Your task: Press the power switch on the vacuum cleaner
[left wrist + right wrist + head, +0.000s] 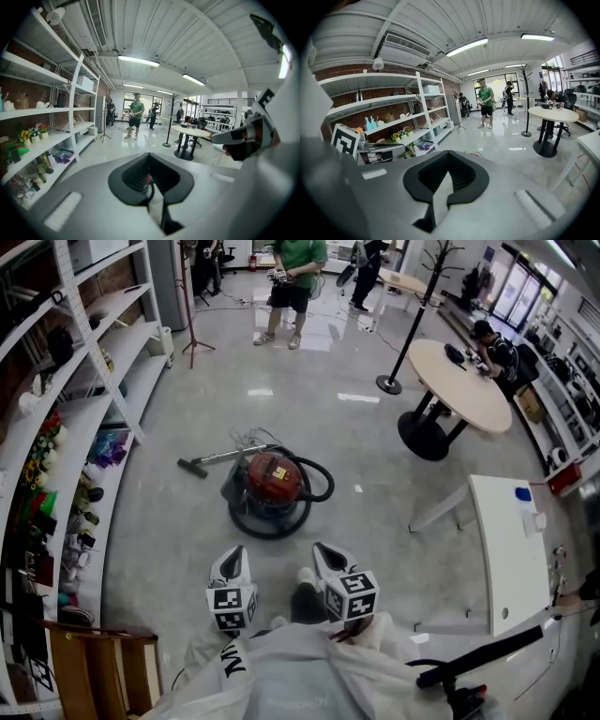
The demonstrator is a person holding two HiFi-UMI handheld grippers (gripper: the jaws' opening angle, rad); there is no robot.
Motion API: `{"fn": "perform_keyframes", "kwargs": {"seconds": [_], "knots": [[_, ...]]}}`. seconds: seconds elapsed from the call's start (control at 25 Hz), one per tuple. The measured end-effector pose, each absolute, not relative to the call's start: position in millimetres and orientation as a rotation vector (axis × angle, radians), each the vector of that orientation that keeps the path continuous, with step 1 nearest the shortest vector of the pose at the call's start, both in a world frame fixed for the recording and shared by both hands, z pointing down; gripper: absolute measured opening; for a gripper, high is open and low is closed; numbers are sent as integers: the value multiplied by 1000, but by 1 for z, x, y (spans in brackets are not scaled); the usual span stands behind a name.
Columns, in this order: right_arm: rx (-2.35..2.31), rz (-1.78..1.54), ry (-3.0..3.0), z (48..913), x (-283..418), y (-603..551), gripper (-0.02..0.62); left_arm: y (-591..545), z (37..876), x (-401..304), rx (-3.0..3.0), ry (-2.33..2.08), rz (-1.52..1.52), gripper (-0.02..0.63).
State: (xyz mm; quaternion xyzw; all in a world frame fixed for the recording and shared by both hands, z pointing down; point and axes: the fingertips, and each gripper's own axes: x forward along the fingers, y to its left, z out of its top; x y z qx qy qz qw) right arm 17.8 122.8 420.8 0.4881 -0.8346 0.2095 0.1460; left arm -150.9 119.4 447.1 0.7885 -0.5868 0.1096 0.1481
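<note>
Sitting on the glossy grey floor (375,456), ahead of both grippers and well apart from them: red canister vacuum cleaner (275,477) on a black ringed base, black hose (322,480) looped at its right, wand ending in a floor nozzle (191,466) at its left. Too small to pick out: its power switch, any label on the red body. Low in the head view, left gripper (234,557) and right gripper (323,554), each with jaws closed tip to tip on nothing. Beyond, white shelves (103,381) at left, round table (459,385) at right. Dark print on the white sleeve (232,657), too skewed to read.
</note>
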Motion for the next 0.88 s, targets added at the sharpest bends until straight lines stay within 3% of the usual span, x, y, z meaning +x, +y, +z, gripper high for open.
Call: {"fn": "perform_keyframes", "kwargs": {"seconds": [0.88], "knots": [[1315, 643, -2428, 431, 13, 37, 0, 40, 452, -149, 2218, -1724, 366, 0]]}}
